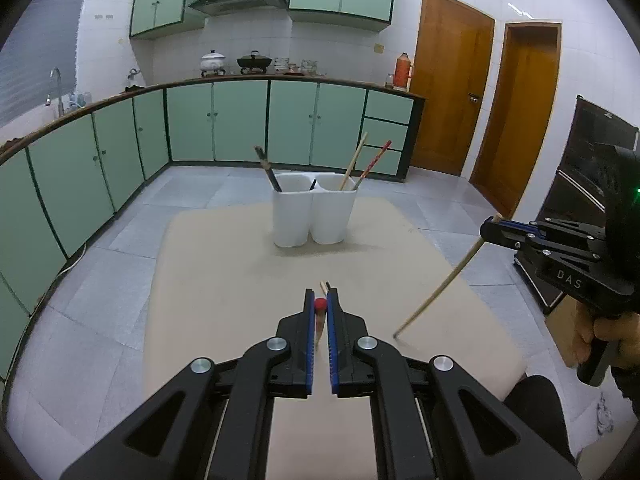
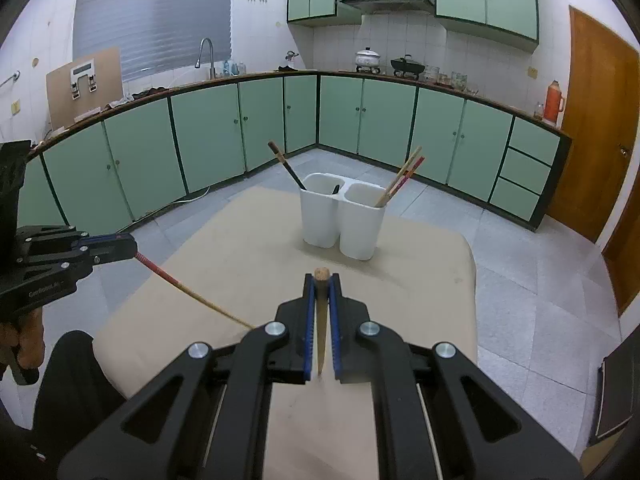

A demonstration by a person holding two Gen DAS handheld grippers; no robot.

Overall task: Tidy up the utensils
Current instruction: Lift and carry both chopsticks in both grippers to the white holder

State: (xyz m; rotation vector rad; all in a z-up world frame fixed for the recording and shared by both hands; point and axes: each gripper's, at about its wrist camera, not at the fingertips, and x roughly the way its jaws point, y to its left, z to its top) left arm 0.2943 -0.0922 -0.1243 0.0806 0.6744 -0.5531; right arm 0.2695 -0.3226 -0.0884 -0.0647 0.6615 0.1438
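Note:
A white two-compartment utensil holder [image 1: 314, 210] stands on the beige table [image 1: 224, 280]; it also shows in the right wrist view [image 2: 343, 218]. Its left cup holds a dark chopstick [image 1: 267, 168], its right cup a bamboo and a red chopstick [image 1: 362, 164]. My left gripper [image 1: 321, 300] is shut on a red-topped chopstick [image 1: 320, 305], held above the table; the same chopstick slants down in the right wrist view [image 2: 192, 291]. My right gripper [image 2: 321, 280] is shut on a bamboo chopstick [image 2: 321, 320], which hangs down to the table in the left wrist view [image 1: 444, 280]. Two more chopstick ends [image 1: 325, 286] lie just beyond my left gripper.
Green cabinets [image 1: 240, 120] and a counter with pots run along the back and left walls. Wooden doors [image 1: 452, 80] stand at the right. A black case [image 1: 576, 200] stands on the floor to the right of the table. The table edge drops to grey tile floor on all sides.

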